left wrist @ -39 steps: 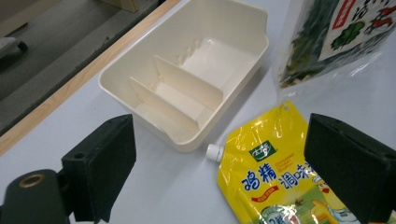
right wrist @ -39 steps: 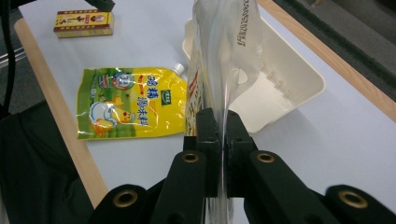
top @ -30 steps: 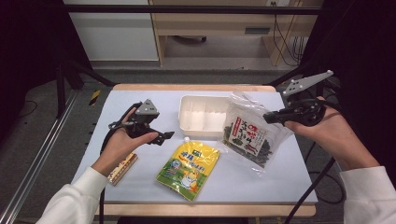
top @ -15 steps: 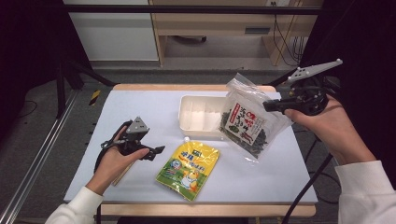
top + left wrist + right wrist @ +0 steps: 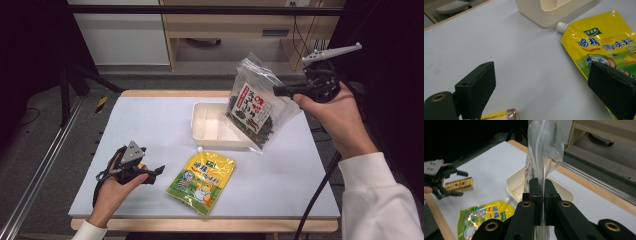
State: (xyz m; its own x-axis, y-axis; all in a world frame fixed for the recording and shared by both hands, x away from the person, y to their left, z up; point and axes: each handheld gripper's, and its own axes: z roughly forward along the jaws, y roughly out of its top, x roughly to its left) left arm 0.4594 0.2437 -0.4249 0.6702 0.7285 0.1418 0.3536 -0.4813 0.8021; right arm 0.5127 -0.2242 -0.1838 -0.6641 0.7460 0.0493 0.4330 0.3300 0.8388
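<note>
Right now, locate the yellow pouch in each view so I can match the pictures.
High view: yellow pouch at the front middle of the table, nearer than the white tray.
Left gripper view: upper right, cap toward the tray.
Right gripper view: lower left.
Shared landmark: the white tray beside the pouch's cap.

High view overhead; gripper views close, sharing yellow pouch [image 5: 604, 47].

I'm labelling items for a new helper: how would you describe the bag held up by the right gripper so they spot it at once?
Start at the white tray mid-table. Above its right end hangs the bag, pinched at its edge by the right gripper. It is clear plastic with dark contents and a red-and-white label, unlike the yellow pouch lying flat.
</note>
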